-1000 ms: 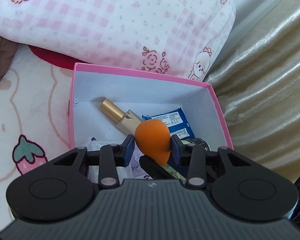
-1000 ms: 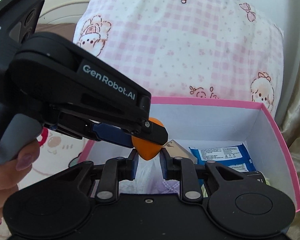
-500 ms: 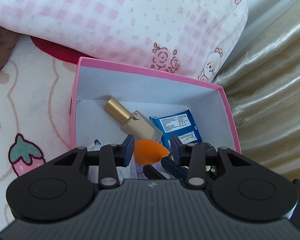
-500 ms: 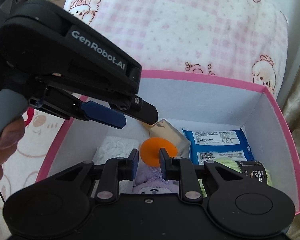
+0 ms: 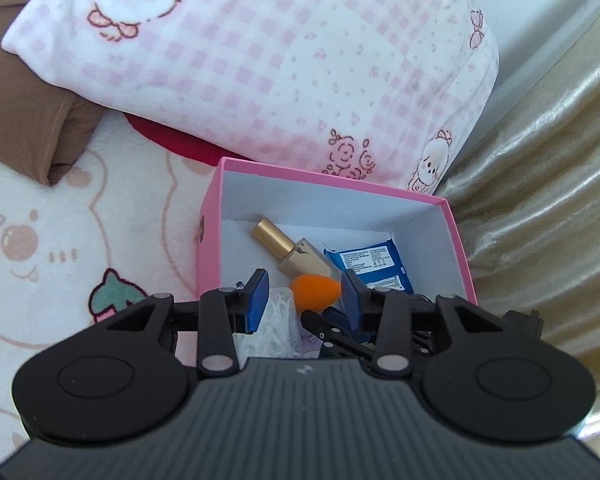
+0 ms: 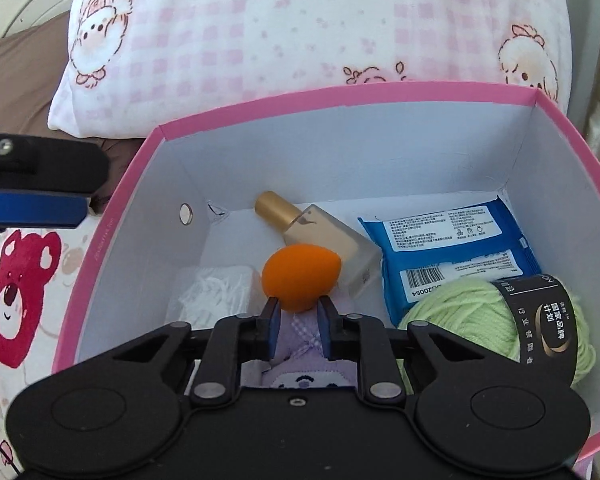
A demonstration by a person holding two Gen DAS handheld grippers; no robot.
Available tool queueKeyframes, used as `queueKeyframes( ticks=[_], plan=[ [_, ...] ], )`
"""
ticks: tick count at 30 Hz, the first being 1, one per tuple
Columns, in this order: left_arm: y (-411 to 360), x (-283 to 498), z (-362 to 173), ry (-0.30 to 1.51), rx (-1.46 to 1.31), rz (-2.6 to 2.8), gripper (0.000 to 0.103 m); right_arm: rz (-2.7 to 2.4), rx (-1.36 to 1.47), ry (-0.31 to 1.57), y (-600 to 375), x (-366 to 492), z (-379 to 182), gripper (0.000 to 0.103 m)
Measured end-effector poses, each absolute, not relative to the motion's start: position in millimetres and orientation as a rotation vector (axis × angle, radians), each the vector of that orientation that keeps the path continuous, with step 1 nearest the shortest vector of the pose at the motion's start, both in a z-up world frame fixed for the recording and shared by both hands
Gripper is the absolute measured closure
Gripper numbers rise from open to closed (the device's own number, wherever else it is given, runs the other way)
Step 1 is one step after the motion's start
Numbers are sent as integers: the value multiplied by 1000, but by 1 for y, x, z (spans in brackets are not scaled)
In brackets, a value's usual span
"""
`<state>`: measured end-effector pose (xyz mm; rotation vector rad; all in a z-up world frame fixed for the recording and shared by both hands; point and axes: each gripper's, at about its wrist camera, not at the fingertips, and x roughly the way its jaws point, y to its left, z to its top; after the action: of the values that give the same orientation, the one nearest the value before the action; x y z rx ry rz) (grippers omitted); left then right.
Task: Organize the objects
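An orange makeup sponge (image 6: 300,280) is inside the pink box (image 6: 340,92), pinched at its narrow end by my right gripper (image 6: 298,318), which is lowered into the box. The sponge also shows in the left wrist view (image 5: 315,287). My left gripper (image 5: 304,296) is open and empty, held above the near side of the pink box (image 5: 328,176). One left fingertip (image 6: 32,208) shows at the left edge of the right wrist view, outside the box.
The box holds a gold-capped bottle (image 6: 320,240), a blue wipes pack (image 6: 452,248), green yarn (image 6: 480,320), a white packet (image 6: 216,292) and a purple cloth (image 6: 300,372). A pink checked pillow (image 5: 280,60) lies behind it, a curtain (image 5: 548,200) on the right.
My left gripper let go of the sponge and drew back up and away. My right gripper took the sponge and lowered it into the box.
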<state>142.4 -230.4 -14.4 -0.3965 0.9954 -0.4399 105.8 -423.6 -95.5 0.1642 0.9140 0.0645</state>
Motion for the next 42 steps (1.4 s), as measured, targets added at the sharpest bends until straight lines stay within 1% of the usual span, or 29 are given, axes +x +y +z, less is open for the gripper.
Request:
queueKeyframes(
  ticks=[3,4,8,10,14,16,18,21,23,25,26,28,29,30,31,34,42],
  plan=[
    [-218,121,-2,993,-417,-406,65,67,195,870,-423,87,-84,78],
    [-216,112,4,980,-408,-402,62,65,209,863,-424,80,-80,78],
    [-210,82,22,969,-333,-381,61,83,231,823,-421,50,-54,76],
    [-206,68,27,964,-301,-367,59,101,225,821,-417,37,-39,71],
    [-194,47,33,976,-252,-349,55,147,214,834,-400,12,-13,68],
    [-186,40,34,984,-242,-337,53,151,171,813,-388,-1,1,61],
    [-179,33,35,986,-230,-325,52,168,152,788,-380,-14,16,56],
    [-168,24,37,988,-213,-313,46,172,139,760,-368,-29,34,46],
    [-161,19,38,988,-200,-310,44,157,135,755,-361,-36,43,41],
    [-154,15,38,988,-189,-303,38,133,136,762,-355,-40,49,28],
    [-151,13,38,988,-187,-297,37,115,133,764,-351,-43,52,24],
    [-142,10,36,986,-180,-281,29,92,109,749,-343,-49,56,10],
    [-138,9,35,984,-175,-271,27,83,91,746,-339,-51,58,8],
    [-133,9,34,984,-169,-259,23,74,73,749,-335,-52,58,6],
    [-129,9,32,984,-164,-245,17,62,54,758,-331,-51,59,5],
    [-116,12,24,991,-145,-190,10,22,16,801,-322,-47,55,5],
    [-89,15,10,1036,-125,-133,9,-3,19,859,-315,-37,47,5]
  ],
)
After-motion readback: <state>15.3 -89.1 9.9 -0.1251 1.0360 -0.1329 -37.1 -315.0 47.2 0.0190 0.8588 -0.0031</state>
